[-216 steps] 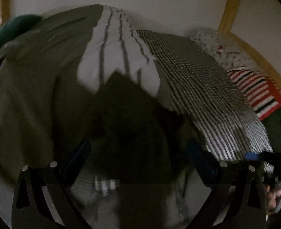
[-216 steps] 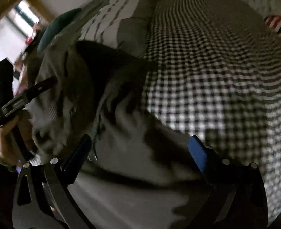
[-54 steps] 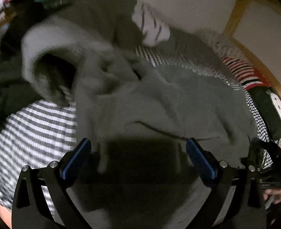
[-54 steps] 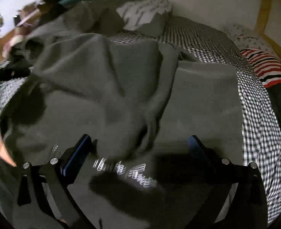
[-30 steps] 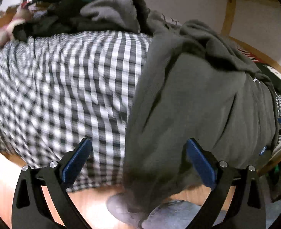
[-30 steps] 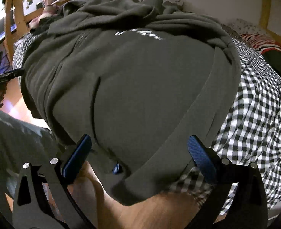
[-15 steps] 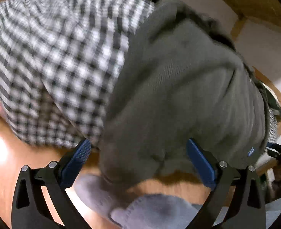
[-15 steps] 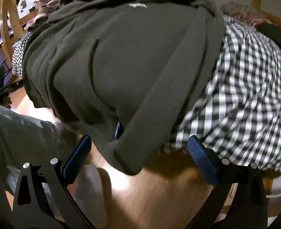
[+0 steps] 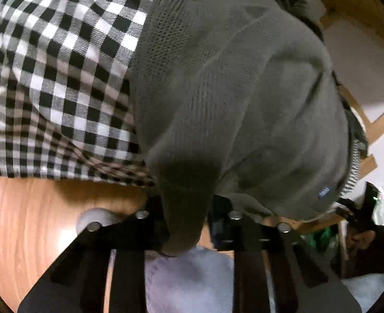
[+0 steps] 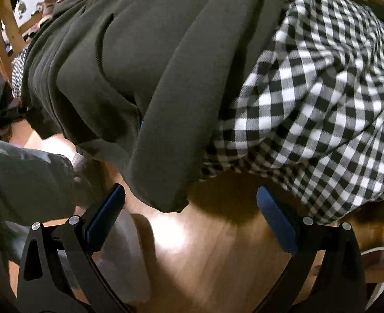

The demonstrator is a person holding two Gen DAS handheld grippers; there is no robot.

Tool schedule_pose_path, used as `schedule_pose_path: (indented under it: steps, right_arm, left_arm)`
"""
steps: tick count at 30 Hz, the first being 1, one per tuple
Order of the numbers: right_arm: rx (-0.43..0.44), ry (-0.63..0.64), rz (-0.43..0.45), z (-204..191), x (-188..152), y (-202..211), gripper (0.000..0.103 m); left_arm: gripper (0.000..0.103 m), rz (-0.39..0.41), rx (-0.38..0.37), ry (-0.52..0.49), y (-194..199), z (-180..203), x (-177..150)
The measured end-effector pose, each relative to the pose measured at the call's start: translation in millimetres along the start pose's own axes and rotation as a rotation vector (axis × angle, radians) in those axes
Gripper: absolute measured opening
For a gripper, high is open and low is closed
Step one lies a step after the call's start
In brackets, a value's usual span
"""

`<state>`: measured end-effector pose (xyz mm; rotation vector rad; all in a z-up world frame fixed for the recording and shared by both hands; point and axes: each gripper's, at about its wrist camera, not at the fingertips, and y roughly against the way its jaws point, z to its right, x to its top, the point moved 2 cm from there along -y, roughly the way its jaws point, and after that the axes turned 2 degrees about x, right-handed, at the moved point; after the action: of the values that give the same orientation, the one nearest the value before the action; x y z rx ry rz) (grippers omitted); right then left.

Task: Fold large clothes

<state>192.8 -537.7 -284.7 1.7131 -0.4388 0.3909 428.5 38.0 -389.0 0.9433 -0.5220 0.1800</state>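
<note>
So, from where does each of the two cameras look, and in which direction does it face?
Left wrist: on the left gripper, angled down over the bed edge at the grey hoodie; its jaws, just closed, pinch a hanging corner; the person's leg is below.
Right wrist: on the right gripper, angled down at the wooden floor; its jaws are open under the hem; the person's leg is at left.
Both show the hoodie and the checked bedsheet.

Both my tools point steeply down.
My left tool (image 9: 185,224) has just been closing and now pinches the grey sweater's hanging corner (image 9: 184,208); my right tool (image 10: 189,208) stands wide apart, gripping nothing.
</note>
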Motion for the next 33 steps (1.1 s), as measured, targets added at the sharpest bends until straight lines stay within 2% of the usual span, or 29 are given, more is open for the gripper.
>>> schedule_pose_path:
  steps: [6, 12, 17, 19, 20, 21, 22, 23, 26, 31, 32, 33]
  right_arm:
    - [0.057, -0.088, 0.0, 15.5, -5.0, -1.9, 0.1]
    - [0.143, -0.208, -0.008, 35.2, -4.9, -10.3, 0.1]
    - [0.324, -0.245, -0.005, 27.0, -0.3, -14.9, 0.099]
    - [0.357, -0.224, -0.04, 15.2, 1.5, -20.2, 0.099]
    - [0.362, -0.216, -0.056, 11.1, 1.3, -24.0, 0.097]
    - [0.376, -0.21, -0.079, 7.2, 1.5, -28.4, 0.08]
    - [0.375, -0.206, -0.117, 4.2, 0.9, -34.1, 0.071]
    - [0.338, -0.208, -0.178, 1.9, -1.7, -42.1, 0.06]
    - [0.41, -0.272, -0.219, 9.4, -4.3, -41.1, 0.028]
    - [0.469, -0.298, -0.227, 17.6, -7.4, -32.8, 0.03]
    - [0.457, -0.293, -0.22, 18.2, -6.4, -32.8, 0.033]
    - [0.443, -0.287, -0.214, 19.2, -6.3, -36.8, 0.044]
  left_arm:
    - [0.012, -0.032, -0.066, -0.024, 29.0, 15.9, -3.2]
    - [0.012, -0.051, -0.135, -0.076, 74.8, 19.7, -0.7]
    - [0.012, -0.063, -0.159, -0.134, 104.6, 37.3, 16.1]
    - [0.012, -0.078, -0.177, -0.156, 103.5, 51.5, 16.4]
    - [0.012, -0.082, -0.184, -0.165, 105.2, 55.2, 19.0]
    - [0.012, -0.086, -0.192, -0.175, 108.1, 59.9, 22.0]
    - [0.012, -0.088, -0.192, -0.183, 107.0, 65.2, 23.9]
    - [0.012, -0.09, -0.186, -0.191, 109.5, 67.3, 26.4]
    - [0.012, -0.094, -0.181, -0.208, 114.4, 76.5, 31.4]
    - [0.012, -0.082, -0.217, -0.21, 130.1, 97.2, 35.1]
    - [0.012, -0.081, -0.223, -0.212, 134.3, 100.0, 35.4]
    - [0.012, -0.088, -0.222, -0.218, 136.2, 101.9, 35.1]
